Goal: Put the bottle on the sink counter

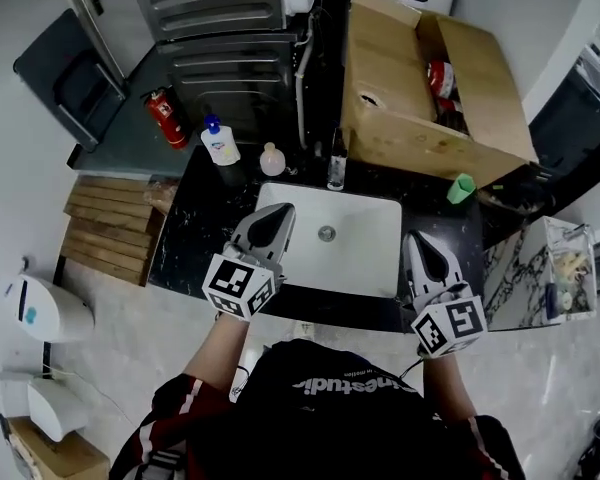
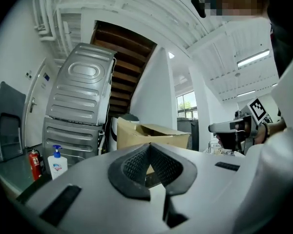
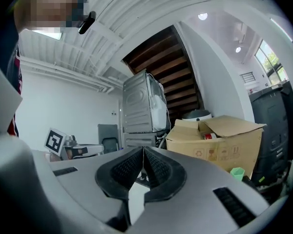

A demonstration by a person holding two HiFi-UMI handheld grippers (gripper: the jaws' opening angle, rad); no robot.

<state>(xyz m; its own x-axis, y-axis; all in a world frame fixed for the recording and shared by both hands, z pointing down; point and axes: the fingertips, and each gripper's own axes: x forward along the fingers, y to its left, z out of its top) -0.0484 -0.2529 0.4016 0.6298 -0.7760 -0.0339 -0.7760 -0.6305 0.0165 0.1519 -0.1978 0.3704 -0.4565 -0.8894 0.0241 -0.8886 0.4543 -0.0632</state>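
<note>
Left gripper and right gripper hover empty, jaws together, above the black stone surface; one must open fully before squaring onto the slim clear bottle.

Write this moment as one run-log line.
left tool: shut, empty | right tool: shut, empty | pump bottle: upright, left-rear of sink, untouched

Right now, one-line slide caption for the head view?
Shut, empty left claw and right claw at the white sink; pump bottle, pink bottle and green cup on the dark counter.
</note>
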